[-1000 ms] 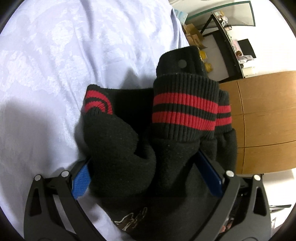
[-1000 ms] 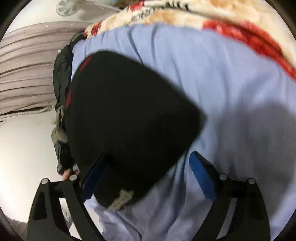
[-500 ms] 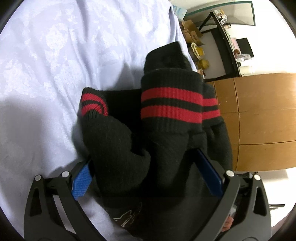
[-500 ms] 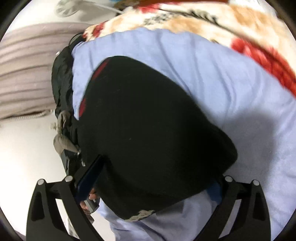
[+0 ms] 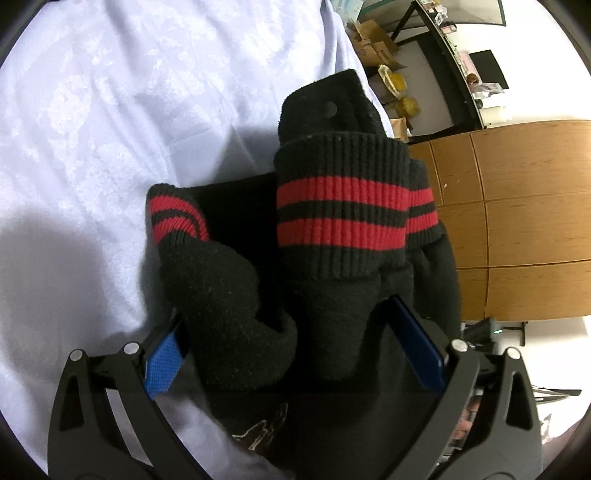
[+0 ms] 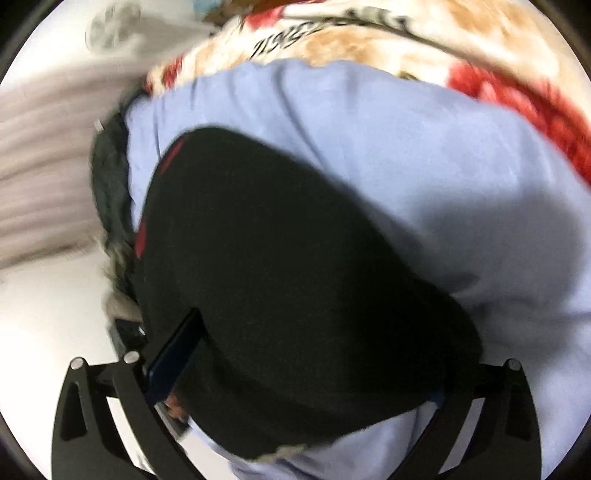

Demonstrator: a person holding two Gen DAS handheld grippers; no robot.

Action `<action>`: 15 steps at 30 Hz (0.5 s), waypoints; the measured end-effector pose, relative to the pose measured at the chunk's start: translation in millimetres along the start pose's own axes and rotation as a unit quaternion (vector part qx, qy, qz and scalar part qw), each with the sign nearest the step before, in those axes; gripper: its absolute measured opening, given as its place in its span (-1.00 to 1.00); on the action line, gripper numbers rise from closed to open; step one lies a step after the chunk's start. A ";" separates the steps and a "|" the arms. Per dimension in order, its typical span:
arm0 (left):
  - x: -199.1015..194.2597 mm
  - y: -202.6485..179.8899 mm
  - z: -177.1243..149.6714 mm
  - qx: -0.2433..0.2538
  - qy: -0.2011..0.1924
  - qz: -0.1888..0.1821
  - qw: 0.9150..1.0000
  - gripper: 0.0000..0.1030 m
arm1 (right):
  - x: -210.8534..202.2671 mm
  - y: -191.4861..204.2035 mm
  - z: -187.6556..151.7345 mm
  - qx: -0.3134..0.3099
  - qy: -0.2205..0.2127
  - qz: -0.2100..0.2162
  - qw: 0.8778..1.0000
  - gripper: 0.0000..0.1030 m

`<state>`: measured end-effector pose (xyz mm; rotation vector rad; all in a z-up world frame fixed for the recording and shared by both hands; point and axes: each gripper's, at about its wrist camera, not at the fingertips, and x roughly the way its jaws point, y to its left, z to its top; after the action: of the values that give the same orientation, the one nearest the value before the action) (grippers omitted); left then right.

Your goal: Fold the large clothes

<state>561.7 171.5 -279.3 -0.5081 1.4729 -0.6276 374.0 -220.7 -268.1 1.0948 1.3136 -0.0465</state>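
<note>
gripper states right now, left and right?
Left gripper: jaws wide around the bunched black sweater; grip cannot be told.
Right gripper: wide open, sweater bulk between the fingers.

One black garment (image 5: 332, 280) is counted between the fingers of the left tool (image 5: 291, 354), with three red-striped ribbed cuffs (image 5: 343, 210) seen ahead (two red stripes on each). One lilac sheet (image 5: 110, 110) and one patterned blanket (image 6: 406, 33) are counted.

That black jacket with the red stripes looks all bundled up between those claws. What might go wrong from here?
The black jacket sits near the edge of the lilac sheet, so part could slide off. Its striped cuffs are loosely stacked and may flop open. The right hand-held gripper stands wide around the bulk, so nothing there seems to pin the fold.
</note>
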 end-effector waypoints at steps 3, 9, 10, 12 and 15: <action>-1.9 8.0 -2.9 -0.018 -0.016 0.006 1.000 0.89 | -12.3 35.4 -11.5 -0.048 0.006 -0.039 0.998 0.90; 4.0 19.6 0.7 -0.051 -0.028 -0.014 0.998 0.89 | -26.4 32.1 -10.8 -0.038 -0.028 0.029 0.998 0.90; 5.3 22.6 0.2 -0.049 -0.024 -0.018 0.998 0.89 | -26.0 22.4 -11.0 -0.021 -0.030 0.041 0.998 0.90; 7.4 20.0 2.3 -0.035 -0.012 -0.019 0.999 0.89 | -15.9 5.1 -5.9 0.002 -0.036 0.050 0.998 0.90; 7.4 2.9 4.9 -0.003 -0.003 -0.007 1.000 0.89 | -5.3 -13.1 8.1 0.038 -0.038 0.066 0.996 0.90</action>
<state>566.7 168.4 -286.5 -0.5244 1.4677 -0.6326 370.5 -235.8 -273.1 1.2304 1.1774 -0.0396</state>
